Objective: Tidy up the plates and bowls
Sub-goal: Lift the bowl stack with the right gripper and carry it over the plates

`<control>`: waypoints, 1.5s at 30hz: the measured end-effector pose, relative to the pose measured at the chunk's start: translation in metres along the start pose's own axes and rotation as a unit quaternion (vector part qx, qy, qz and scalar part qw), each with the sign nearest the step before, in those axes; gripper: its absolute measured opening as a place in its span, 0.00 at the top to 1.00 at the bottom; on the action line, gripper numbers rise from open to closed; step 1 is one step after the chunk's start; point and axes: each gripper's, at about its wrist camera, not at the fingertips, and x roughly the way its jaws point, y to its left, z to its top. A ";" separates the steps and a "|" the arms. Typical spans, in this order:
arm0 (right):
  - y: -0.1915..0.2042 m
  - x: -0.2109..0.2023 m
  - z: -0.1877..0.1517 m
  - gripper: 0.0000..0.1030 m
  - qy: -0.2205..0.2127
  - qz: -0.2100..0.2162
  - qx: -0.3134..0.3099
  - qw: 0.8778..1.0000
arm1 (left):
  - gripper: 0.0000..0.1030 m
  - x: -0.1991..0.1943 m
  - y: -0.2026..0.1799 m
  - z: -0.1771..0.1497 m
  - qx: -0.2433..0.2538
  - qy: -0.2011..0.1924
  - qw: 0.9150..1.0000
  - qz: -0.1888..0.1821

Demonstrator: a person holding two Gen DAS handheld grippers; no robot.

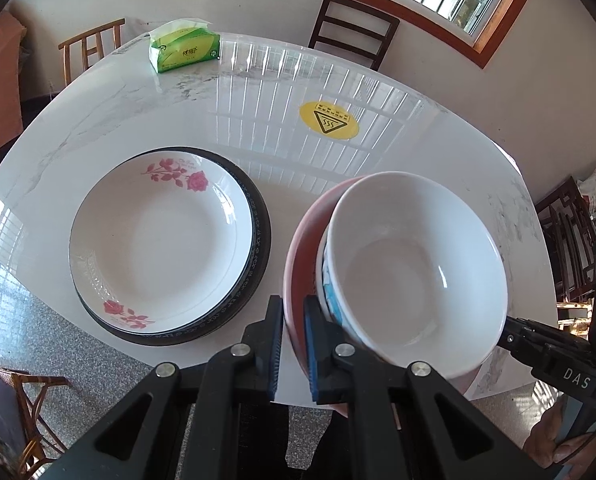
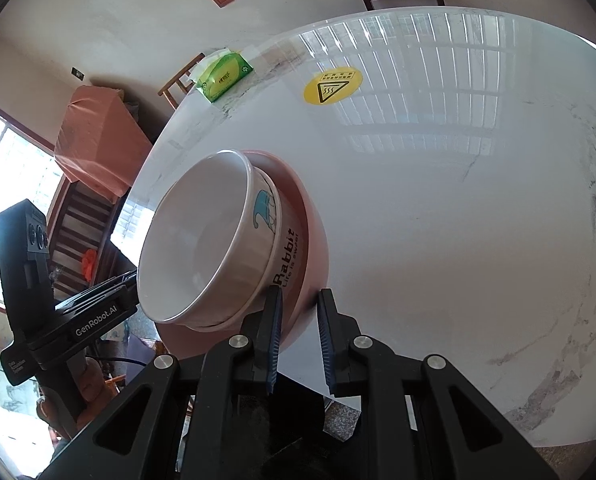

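Three nested bowls hang tilted between my two grippers: a pink bowl (image 1: 298, 248) outermost, a white rabbit-print bowl (image 1: 330, 292) inside it, and a plain white bowl (image 1: 414, 264) on top. My left gripper (image 1: 293, 304) is shut on the pink bowl's near rim. My right gripper (image 2: 300, 296) is shut on the pink bowl (image 2: 314, 232) at the opposite rim, one finger inside and one outside. To the left, a rose-patterned plate (image 1: 162, 236) lies on a dark-rimmed plate (image 1: 258, 248) on the table.
A white marble table (image 1: 138, 112) carries a green tissue pack (image 1: 186, 46) at its far side and a yellow warning sticker (image 1: 329, 119) near the middle. Wooden chairs (image 1: 354, 28) stand around it. The table's near edge runs just under the bowls.
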 end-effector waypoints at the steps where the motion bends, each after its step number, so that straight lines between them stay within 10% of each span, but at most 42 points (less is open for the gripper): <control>1: 0.002 0.000 0.001 0.82 0.000 0.001 -0.002 1.000 | 0.92 -0.001 0.002 0.000 -0.001 -0.001 1.000 0.001; 45: 0.106 0.052 0.040 0.81 0.023 0.044 -0.064 0.997 | 0.90 -0.022 0.121 0.032 -0.106 -0.029 0.993 0.039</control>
